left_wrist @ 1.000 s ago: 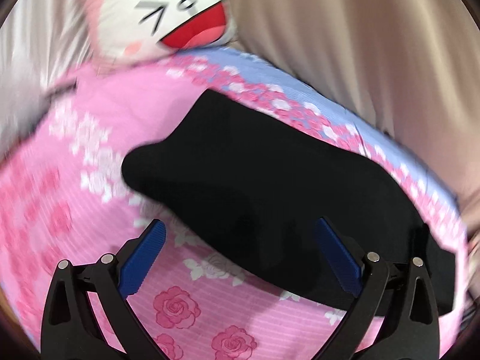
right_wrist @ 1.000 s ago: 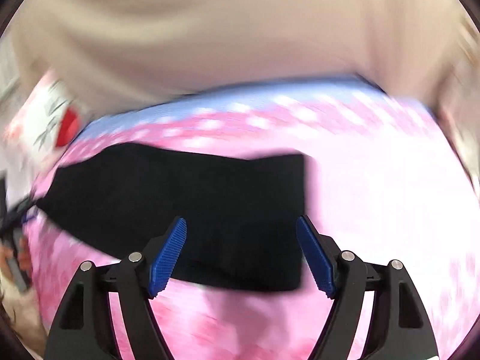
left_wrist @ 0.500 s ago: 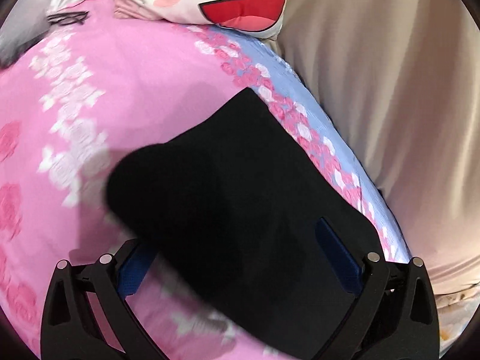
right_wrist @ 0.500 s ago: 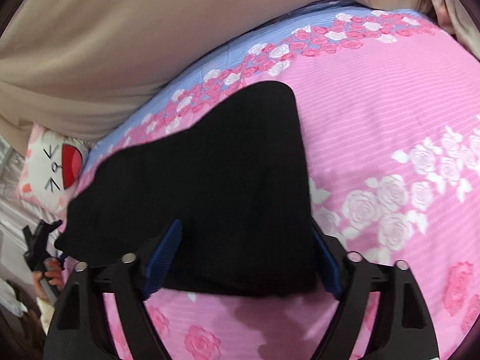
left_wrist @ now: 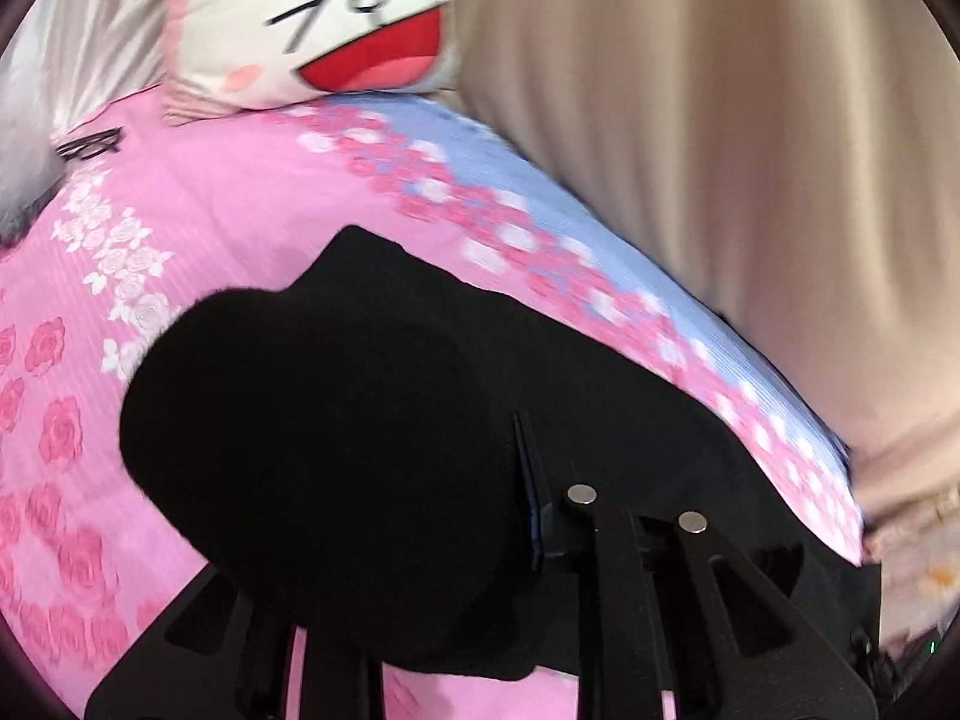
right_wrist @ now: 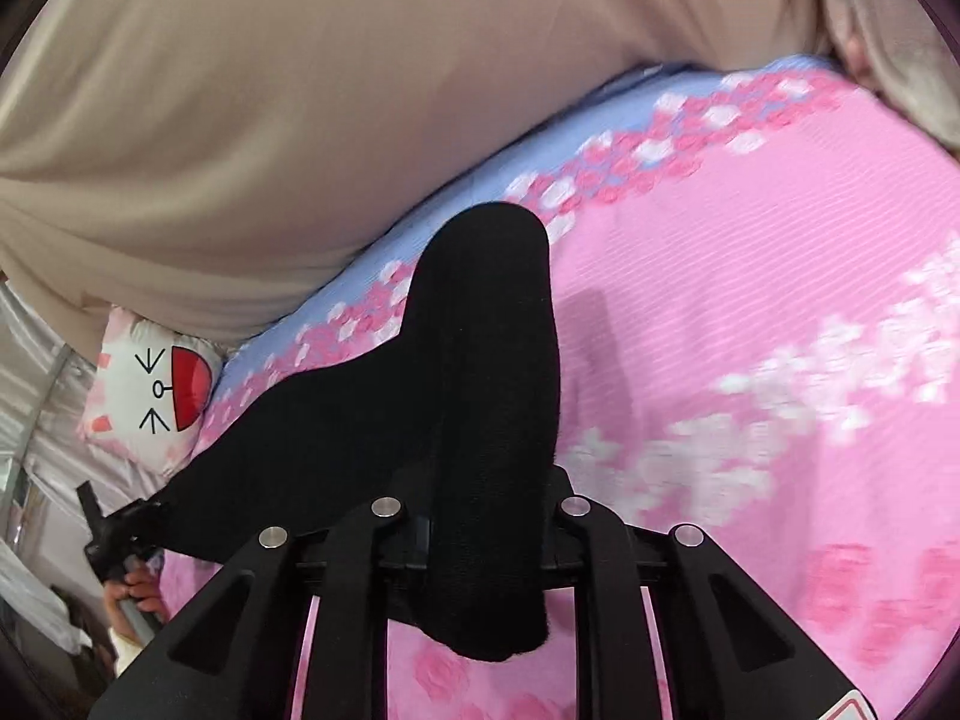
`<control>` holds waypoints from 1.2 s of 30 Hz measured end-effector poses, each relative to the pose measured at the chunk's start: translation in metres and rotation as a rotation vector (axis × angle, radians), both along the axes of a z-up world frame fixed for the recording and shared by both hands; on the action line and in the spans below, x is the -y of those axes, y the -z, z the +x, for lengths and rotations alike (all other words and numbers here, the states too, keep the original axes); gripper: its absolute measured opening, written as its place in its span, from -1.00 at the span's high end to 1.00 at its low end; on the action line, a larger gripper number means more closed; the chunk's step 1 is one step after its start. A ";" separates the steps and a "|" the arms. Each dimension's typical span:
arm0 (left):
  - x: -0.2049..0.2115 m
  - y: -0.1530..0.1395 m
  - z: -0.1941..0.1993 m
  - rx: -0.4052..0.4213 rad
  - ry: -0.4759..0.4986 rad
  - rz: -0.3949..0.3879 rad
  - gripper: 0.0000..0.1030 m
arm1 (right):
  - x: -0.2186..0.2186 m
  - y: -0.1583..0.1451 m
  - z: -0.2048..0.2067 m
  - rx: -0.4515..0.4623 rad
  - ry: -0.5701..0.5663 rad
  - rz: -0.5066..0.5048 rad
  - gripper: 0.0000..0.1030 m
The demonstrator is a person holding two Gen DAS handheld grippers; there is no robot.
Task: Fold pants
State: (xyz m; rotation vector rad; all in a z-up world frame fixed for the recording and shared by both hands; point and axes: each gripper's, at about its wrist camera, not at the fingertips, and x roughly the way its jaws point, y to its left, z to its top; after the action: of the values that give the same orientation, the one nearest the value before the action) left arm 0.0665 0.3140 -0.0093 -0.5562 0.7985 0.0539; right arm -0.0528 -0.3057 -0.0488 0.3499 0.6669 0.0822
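Work surface: a bed with a pink rose-print sheet [right_wrist: 780, 300], a beige curtain [left_wrist: 720, 120] behind and a cartoon-face pillow [left_wrist: 336, 30] at the far end. The black pants [left_wrist: 360, 420] lie along the sheet's blue border. The left gripper [left_wrist: 522, 516] is clamped on one end of the cloth; the right gripper [right_wrist: 480, 546] is clamped on the other end, which stands raised. Lift both ends level — equal height, equal tension — then carry them across and align the edges before releasing.
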 end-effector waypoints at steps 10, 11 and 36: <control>0.081 0.052 -0.035 -0.181 0.150 0.022 0.29 | 0.117 0.025 -0.090 -0.152 0.340 -0.237 0.16; 0.076 0.051 -0.037 -0.180 0.121 0.013 0.19 | 0.114 0.019 -0.099 -0.123 0.366 -0.277 0.16; 0.009 -0.038 -0.075 -0.022 -0.045 0.267 -0.40 | -0.095 0.019 0.008 -0.066 -0.101 -0.315 0.64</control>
State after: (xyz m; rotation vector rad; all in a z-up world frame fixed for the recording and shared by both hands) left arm -0.0087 0.3055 0.0288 -0.3213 0.7856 0.2055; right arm -0.0450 -0.2108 -0.0675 0.0154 0.7507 0.0607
